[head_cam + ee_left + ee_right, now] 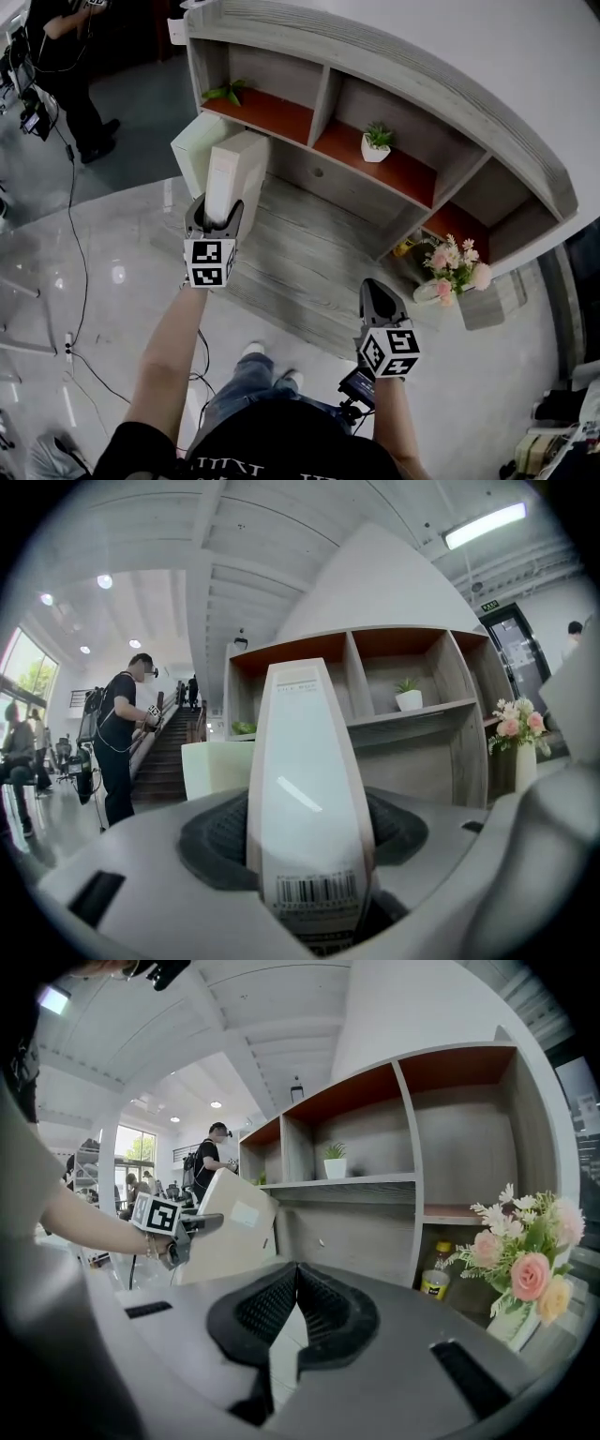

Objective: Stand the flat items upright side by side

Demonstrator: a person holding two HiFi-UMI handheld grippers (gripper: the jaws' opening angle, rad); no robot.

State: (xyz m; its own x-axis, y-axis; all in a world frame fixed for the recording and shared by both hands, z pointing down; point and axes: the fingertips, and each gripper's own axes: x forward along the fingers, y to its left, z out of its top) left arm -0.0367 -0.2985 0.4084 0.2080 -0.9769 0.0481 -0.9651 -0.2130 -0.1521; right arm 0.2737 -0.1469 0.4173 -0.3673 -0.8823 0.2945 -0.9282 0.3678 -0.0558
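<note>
My left gripper (pixel 214 216) is shut on the lower end of a flat white box (pixel 234 176), held upright in front of the shelf unit's left end. In the left gripper view the box (pixel 305 789) fills the gap between the pads, with a barcode label near its base. Just behind it, to the left, a second pale box (pixel 194 150) stands upright on the platform and also shows as the box (pixel 214 769). My right gripper (pixel 378 292) hangs lower right, shut and empty, its pads (pixel 323 1312) meeting at the tips. From there I see the held box (pixel 230 1227).
A grey wooden shelf unit (pixel 375 103) with red-brown shelves holds a green plant (pixel 228 92) and a small potted plant (pixel 377 142). A flower vase (pixel 455 272) and a yellow bottle (pixel 405 248) stand at its right. A person (pixel 66 66) stands far left. A cable (pixel 73 216) runs across the floor.
</note>
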